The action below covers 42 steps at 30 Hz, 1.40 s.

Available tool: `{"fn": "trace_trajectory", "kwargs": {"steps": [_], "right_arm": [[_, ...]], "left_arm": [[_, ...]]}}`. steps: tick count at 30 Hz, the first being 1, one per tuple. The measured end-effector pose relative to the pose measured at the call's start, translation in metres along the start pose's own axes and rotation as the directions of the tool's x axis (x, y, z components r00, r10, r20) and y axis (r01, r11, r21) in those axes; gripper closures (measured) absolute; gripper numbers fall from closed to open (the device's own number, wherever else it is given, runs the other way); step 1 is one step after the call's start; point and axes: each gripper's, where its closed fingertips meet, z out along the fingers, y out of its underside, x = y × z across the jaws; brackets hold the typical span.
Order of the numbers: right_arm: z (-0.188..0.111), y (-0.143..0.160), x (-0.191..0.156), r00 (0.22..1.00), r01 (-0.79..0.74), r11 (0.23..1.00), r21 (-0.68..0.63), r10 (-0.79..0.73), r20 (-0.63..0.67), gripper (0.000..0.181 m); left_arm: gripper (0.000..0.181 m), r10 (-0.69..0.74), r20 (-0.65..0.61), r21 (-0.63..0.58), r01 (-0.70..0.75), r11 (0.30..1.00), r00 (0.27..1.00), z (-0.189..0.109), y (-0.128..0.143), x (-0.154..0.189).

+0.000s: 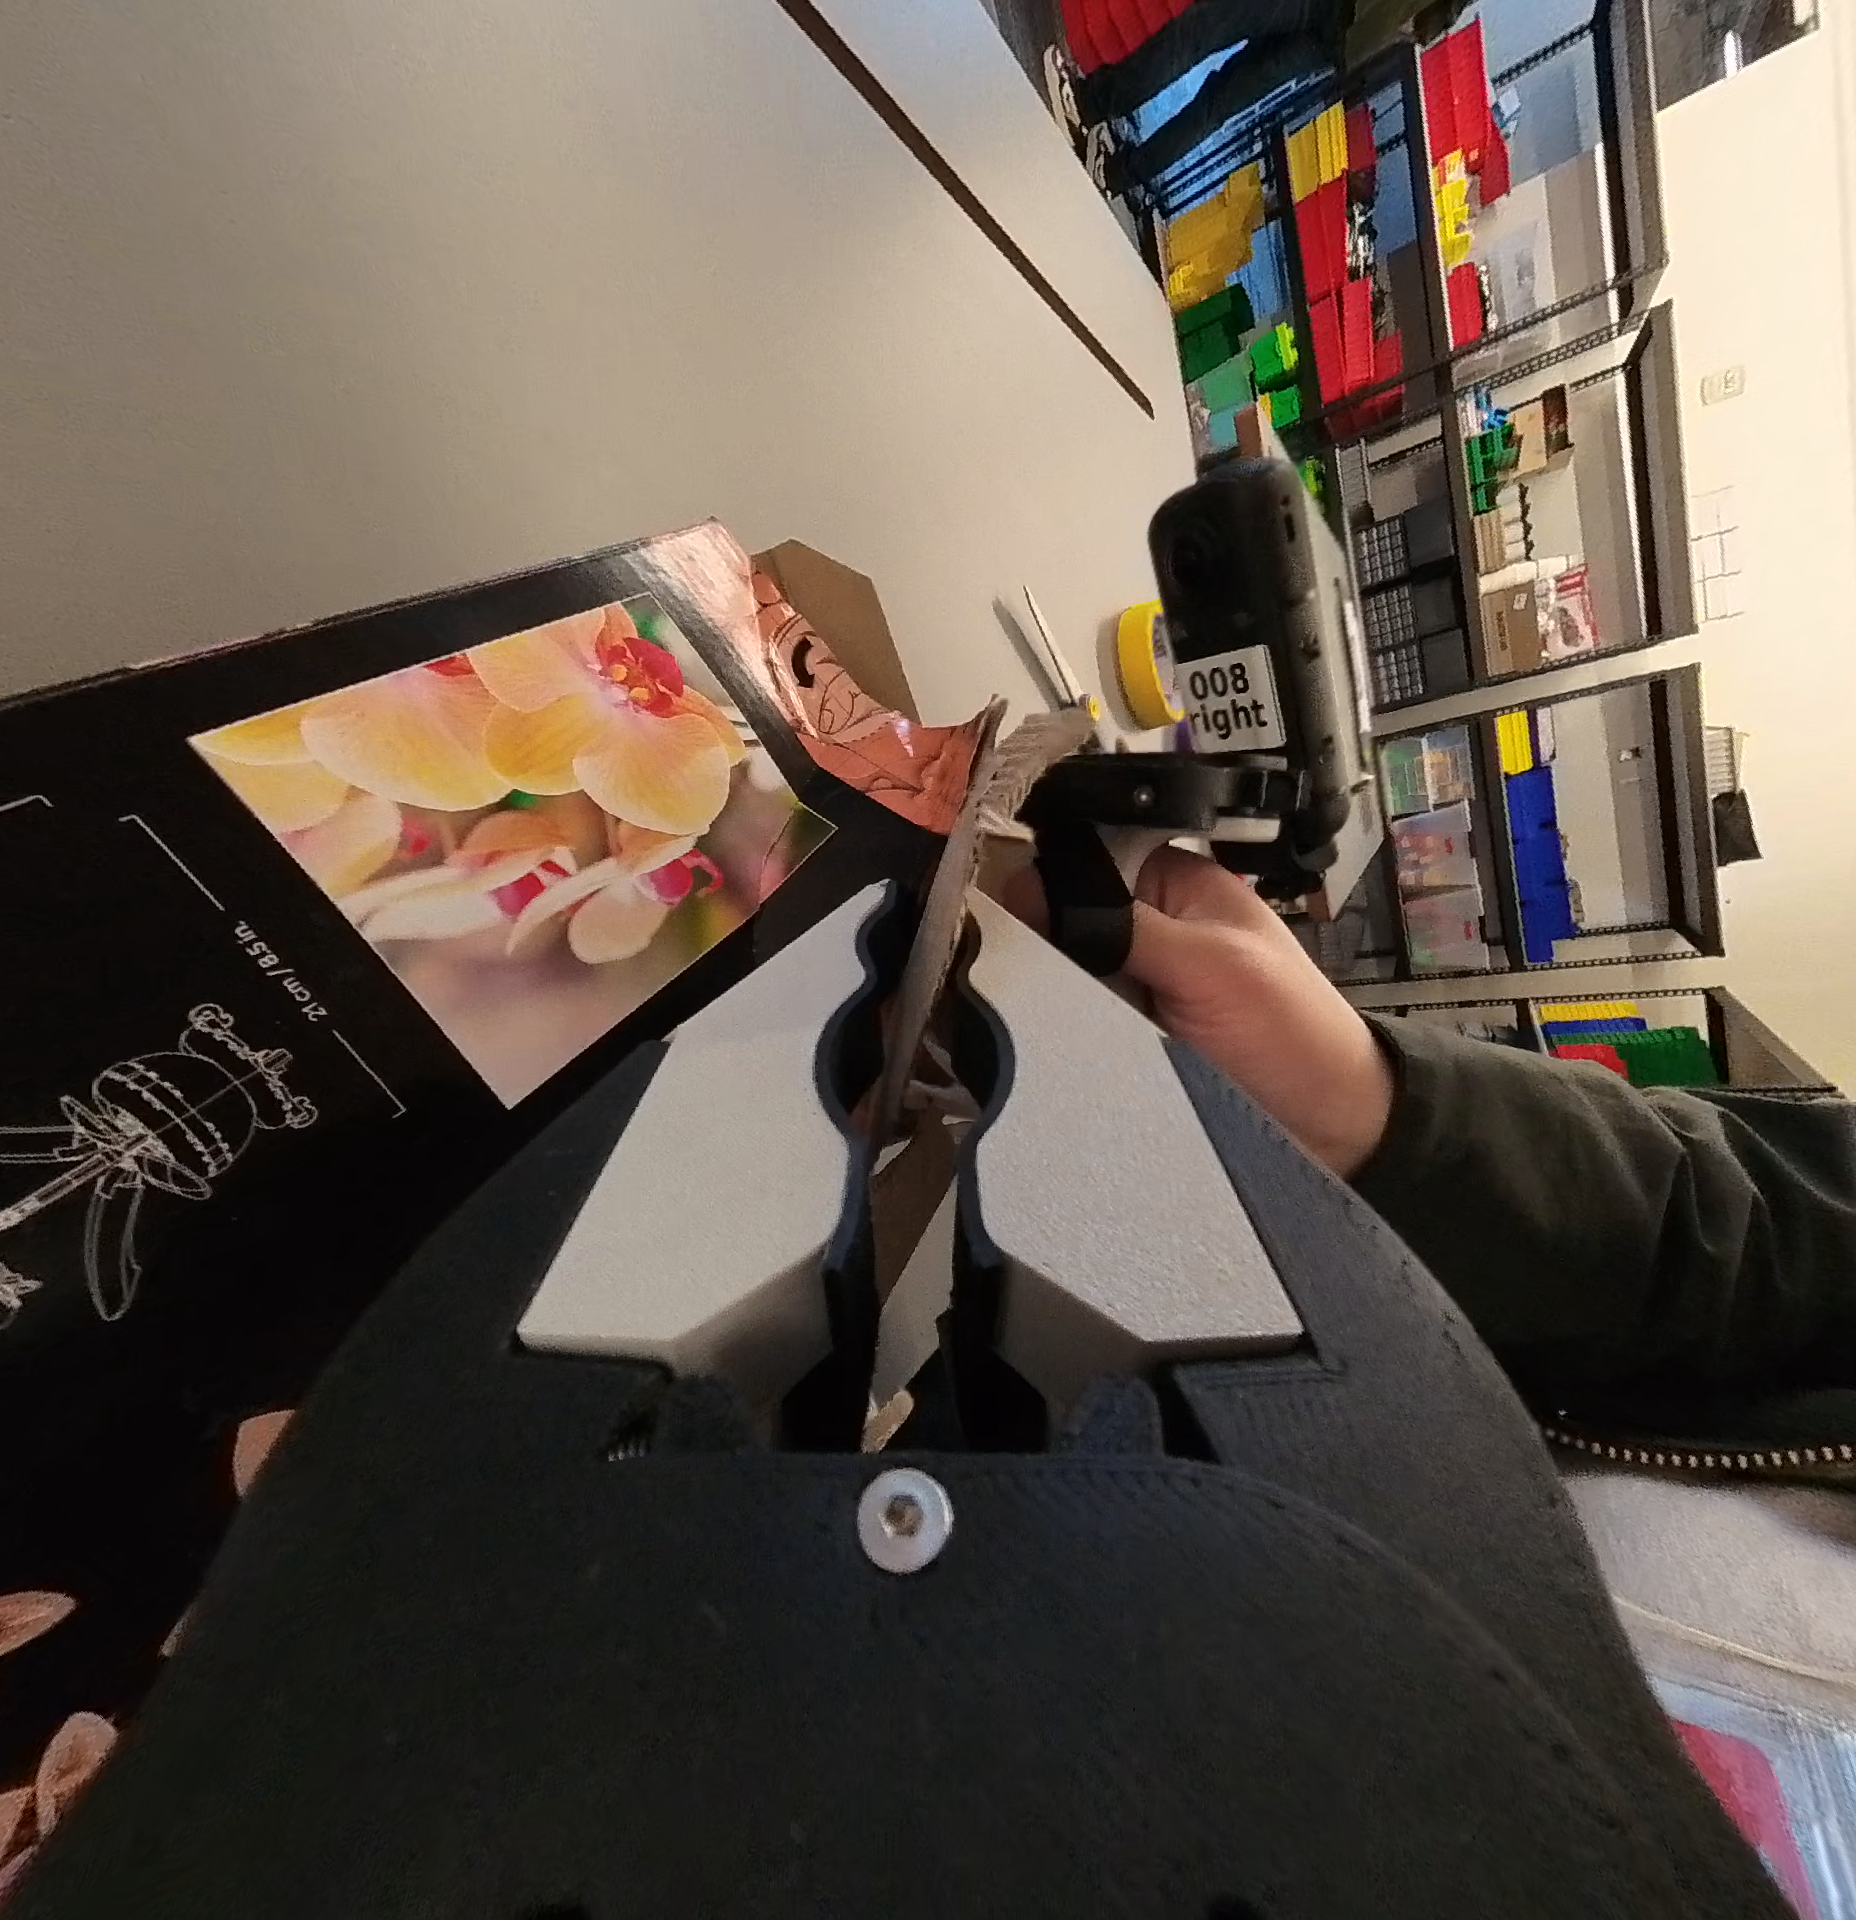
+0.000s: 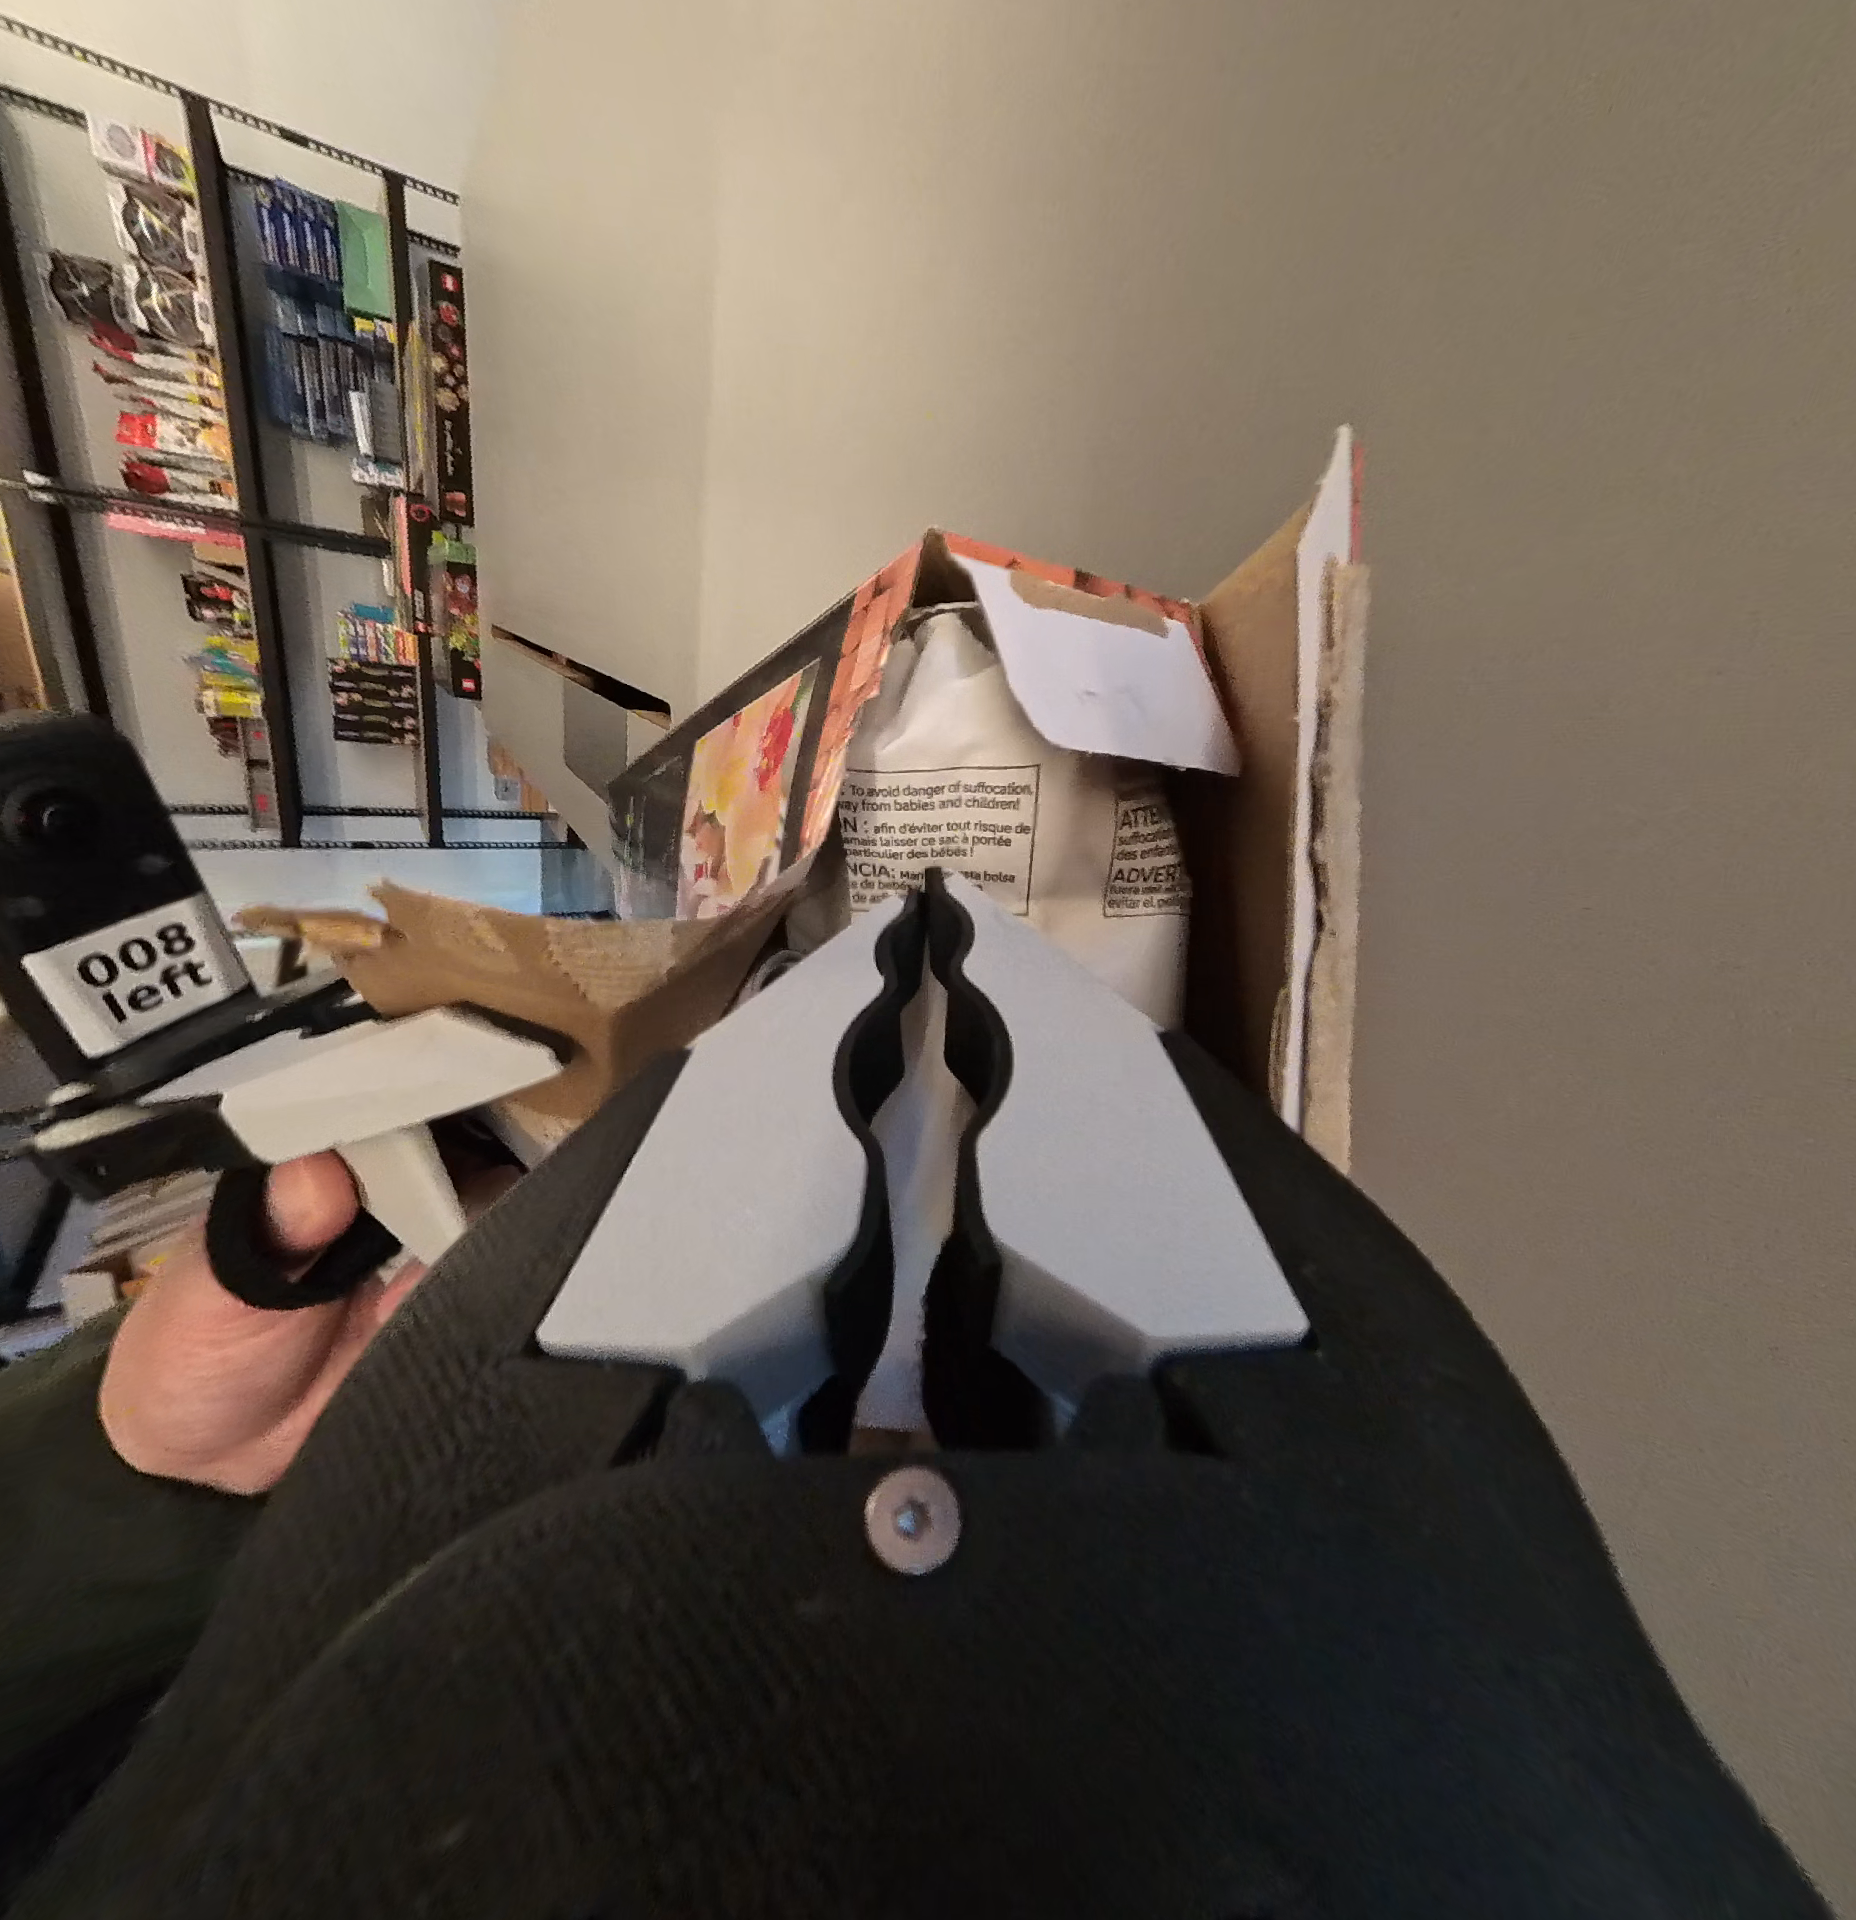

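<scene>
— From the left wrist view, the left gripper point(image 1: 929, 935) is clamped on the torn flap point(image 1: 939, 935) of the black flower box point(image 1: 384, 831). That flap could rip off if pulled hard.

— And the right wrist view: the right gripper point(image 2: 932, 914) is closed on a white flap point(image 2: 919, 1091), at the box's open end, in front of the white bag point(image 2: 965, 790). The bag might slide out if the box tips.
</scene>
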Motion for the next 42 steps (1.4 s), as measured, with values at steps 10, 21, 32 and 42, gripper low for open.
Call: {"fn": "trace_trajectory", "kwargs": {"steps": [10,21,32,42], "right_arm": [[-0.005,-0.019,-0.003,0.986,0.165,0.979,0.123,-0.161,-0.046,0.181],[0.048,0.011,0.025,0.863,0.373,0.903,-0.215,-0.422,-0.277,0.180],[0.006,0.009,0.004,0.864,0.390,0.873,-0.295,-0.457,-0.210,0.181],[-0.039,0.054,0.028,0.836,0.397,0.725,-0.563,-0.539,-0.105,0.181]], "left_arm": [[0.178,-0.006,-0.011,0.015,0.006,1.000,1.000,0.000,-0.001,0.001],[0.176,-0.021,-0.029,0.003,0.021,1.000,0.999,0.005,-0.003,-0.003],[0.178,-0.026,-0.027,0.008,0.026,1.000,0.999,0.004,-0.007,-0.007],[0.178,-0.048,-0.045,0.012,0.049,0.999,0.998,0.005,-0.010,-0.007]]}}
